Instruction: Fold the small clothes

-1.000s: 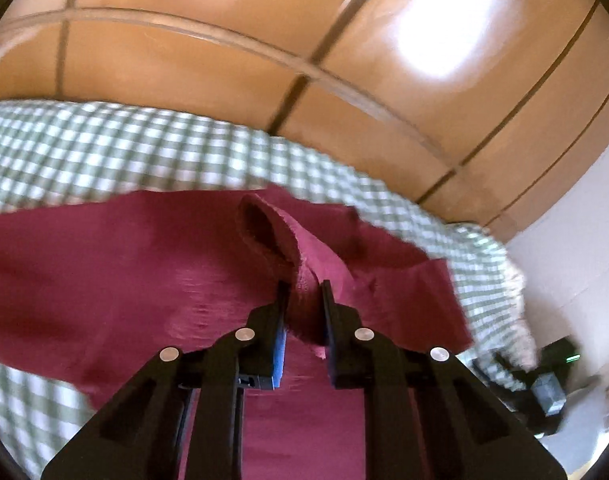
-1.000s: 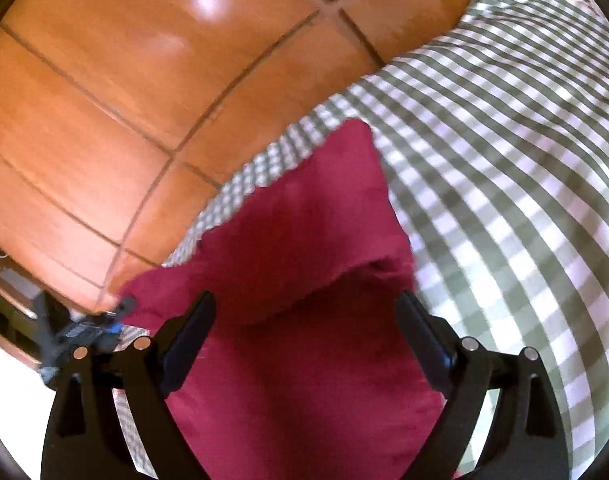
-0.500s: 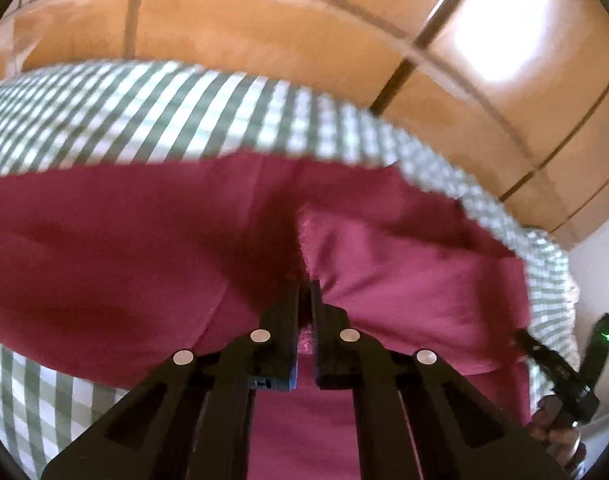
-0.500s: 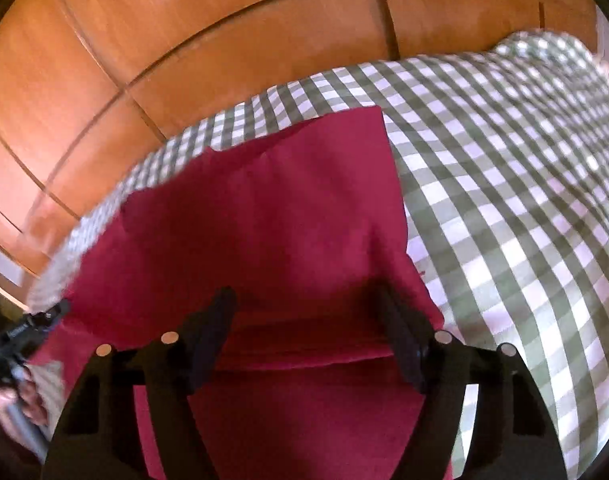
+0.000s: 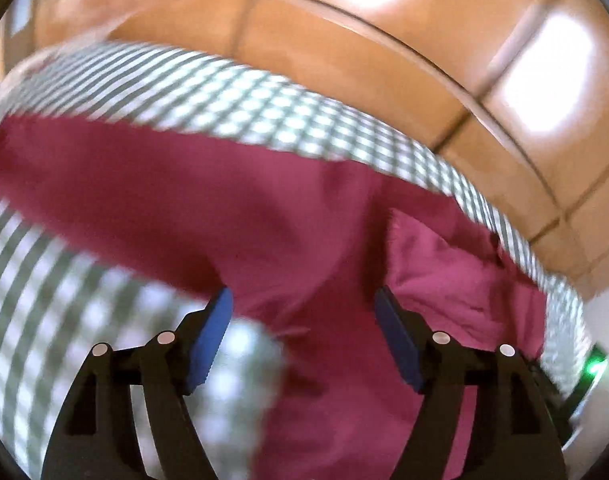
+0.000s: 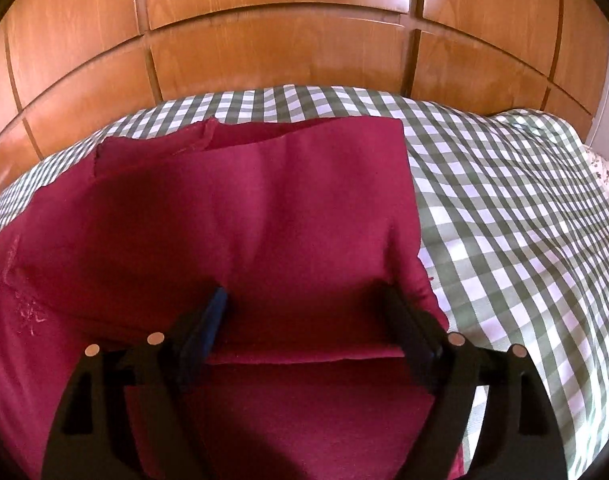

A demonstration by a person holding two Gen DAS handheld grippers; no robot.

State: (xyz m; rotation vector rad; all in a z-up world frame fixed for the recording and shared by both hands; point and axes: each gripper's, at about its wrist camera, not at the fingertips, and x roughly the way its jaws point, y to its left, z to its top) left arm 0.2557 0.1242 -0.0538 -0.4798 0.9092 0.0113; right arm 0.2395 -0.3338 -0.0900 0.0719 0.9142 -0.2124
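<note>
- While spread on a checked sheet (image 6: 504, 200), one red cloth (image 6: 264, 208): soft matte weave, folded over itself, two layers showing, a straight fold edge near the camera.
- Left gripper (image 5: 304, 320): jaws wide apart, blue pads, nothing between but cloth (image 5: 224, 208) below; view blurred.
- Right gripper (image 6: 308, 320): jaws apart, straddling the fold edge.
- Behind: glossy wooden panels (image 6: 284, 48), rectangular.

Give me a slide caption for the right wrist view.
Open right gripper above a folded crimson cloth on a green checked bedspread.
</note>
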